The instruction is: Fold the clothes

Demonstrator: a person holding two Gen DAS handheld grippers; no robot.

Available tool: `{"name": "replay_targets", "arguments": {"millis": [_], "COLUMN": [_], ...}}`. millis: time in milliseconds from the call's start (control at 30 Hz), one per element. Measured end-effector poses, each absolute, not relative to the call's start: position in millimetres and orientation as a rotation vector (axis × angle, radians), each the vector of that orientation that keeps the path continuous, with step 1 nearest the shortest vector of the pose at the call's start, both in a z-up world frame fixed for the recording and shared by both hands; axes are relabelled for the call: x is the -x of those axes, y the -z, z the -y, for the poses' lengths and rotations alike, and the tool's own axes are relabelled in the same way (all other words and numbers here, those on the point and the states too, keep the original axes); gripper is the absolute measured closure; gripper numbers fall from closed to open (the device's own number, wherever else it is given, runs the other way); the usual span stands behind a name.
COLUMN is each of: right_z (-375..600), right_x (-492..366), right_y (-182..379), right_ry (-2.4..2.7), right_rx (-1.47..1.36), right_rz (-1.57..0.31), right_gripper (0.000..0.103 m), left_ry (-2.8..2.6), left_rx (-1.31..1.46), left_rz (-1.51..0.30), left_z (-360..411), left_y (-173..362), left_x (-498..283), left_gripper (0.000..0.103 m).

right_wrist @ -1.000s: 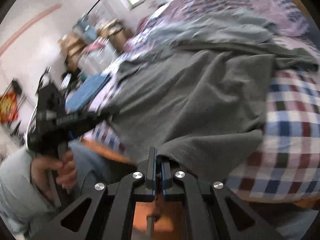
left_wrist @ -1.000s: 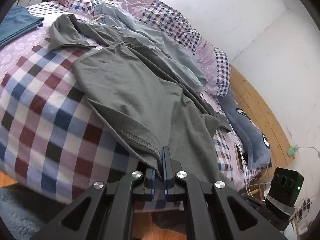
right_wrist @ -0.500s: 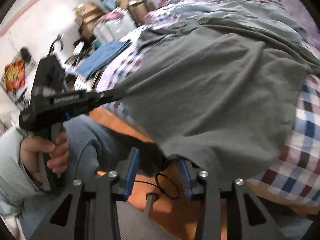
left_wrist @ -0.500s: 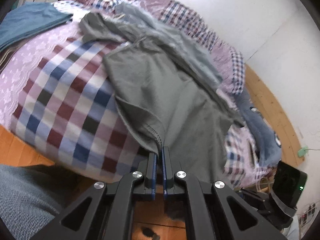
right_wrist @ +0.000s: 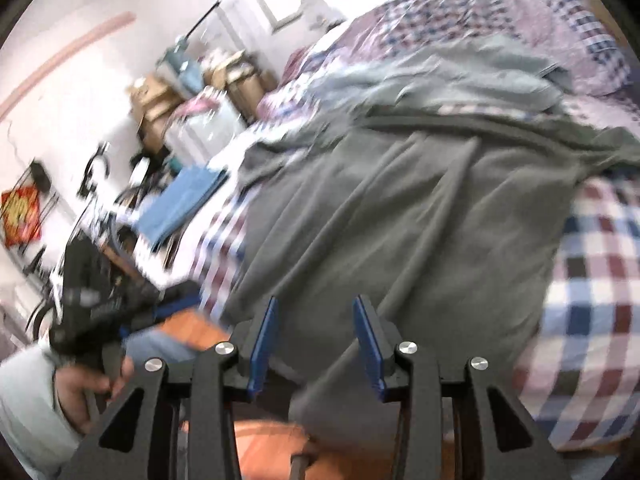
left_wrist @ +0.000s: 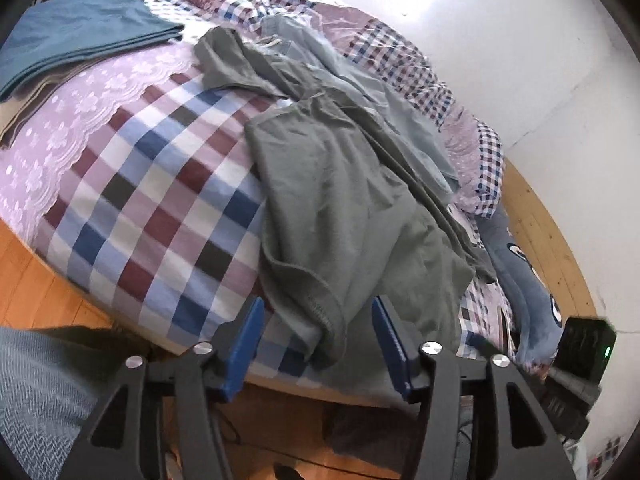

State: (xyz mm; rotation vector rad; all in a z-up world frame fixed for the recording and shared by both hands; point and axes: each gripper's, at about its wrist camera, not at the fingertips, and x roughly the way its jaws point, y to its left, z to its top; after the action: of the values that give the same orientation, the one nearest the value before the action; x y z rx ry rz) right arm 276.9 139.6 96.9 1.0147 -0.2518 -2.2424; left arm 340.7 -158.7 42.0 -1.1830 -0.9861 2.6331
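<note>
Bed [left_wrist: 132, 184] with a checked cover fills both views; wood floor near, white wall far right. Far left on the bed: a folded blue item [left_wrist: 80, 36], done or parked, can't tell which.

Grey garment [left_wrist: 344, 208] lies spread down the middle of the bed, its near hem hanging over the near edge. A lighter blue-grey piece [left_wrist: 360, 84] is tangled along its far side.

What changed: a second ago both your grippers were clamped on that near hem. Now both have let go.
- Left gripper [left_wrist: 318, 336]: jaws have just been opening and stand wide. The hem's stitched corner sits between the blue pads [left_wrist: 248, 336] but hangs free, no pad pressing on it.
- Right gripper [right_wrist: 316, 340]: jaws opened first and stand at a middling gap, cloth in front of and under them, not pinched.

My read: the pull toward the near edge is finished and the garment is laid out for the first fold. It's not flat yet: diagonal creases run through the body and the far side is bunched.

Pose: both grippers point down and forward at the near edge of the bed, side by side. In the right wrist view your left hand [right_wrist: 86, 390] grips its handle low at the left, sleeve visible. That view is motion-blurred, so fine detail there is unreliable.

Next you'd need a fresh grip, likely on a side edge or sleeve.
</note>
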Motion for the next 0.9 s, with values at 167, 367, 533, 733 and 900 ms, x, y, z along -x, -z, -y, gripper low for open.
{"name": "replay_targets", "arguments": {"millis": [167, 367, 533, 733, 900], "right_z": [-164, -196, -223, -252, -274], "right_x": [-233, -171, -126, -77, -44], "right_y": [-108, -109, -104, -105, -95], "right_ry": [2.367, 2.505, 2.59, 2.666, 2.735], "right_rx": [-0.948, -0.927, -0.949, -0.932, -0.967], "right_rz": [0.253, 0.319, 0.417, 0.392, 0.315], "right_gripper": [0.06, 0.06, 0.06, 0.06, 0.06], "left_ry": [-2.64, -2.62, -2.571, -2.488, -2.466], "left_rx": [1.139, 1.115, 1.086, 1.07, 1.012], "left_rz": [0.892, 0.738, 0.691, 0.668, 0.579], "left_z": [143, 114, 92, 64, 38], "left_y": [-47, -50, -51, -52, -65], "left_x": [-319, -286, -252, -196, -160], "left_gripper": [0.039, 0.035, 0.03, 0.03, 0.03]}}
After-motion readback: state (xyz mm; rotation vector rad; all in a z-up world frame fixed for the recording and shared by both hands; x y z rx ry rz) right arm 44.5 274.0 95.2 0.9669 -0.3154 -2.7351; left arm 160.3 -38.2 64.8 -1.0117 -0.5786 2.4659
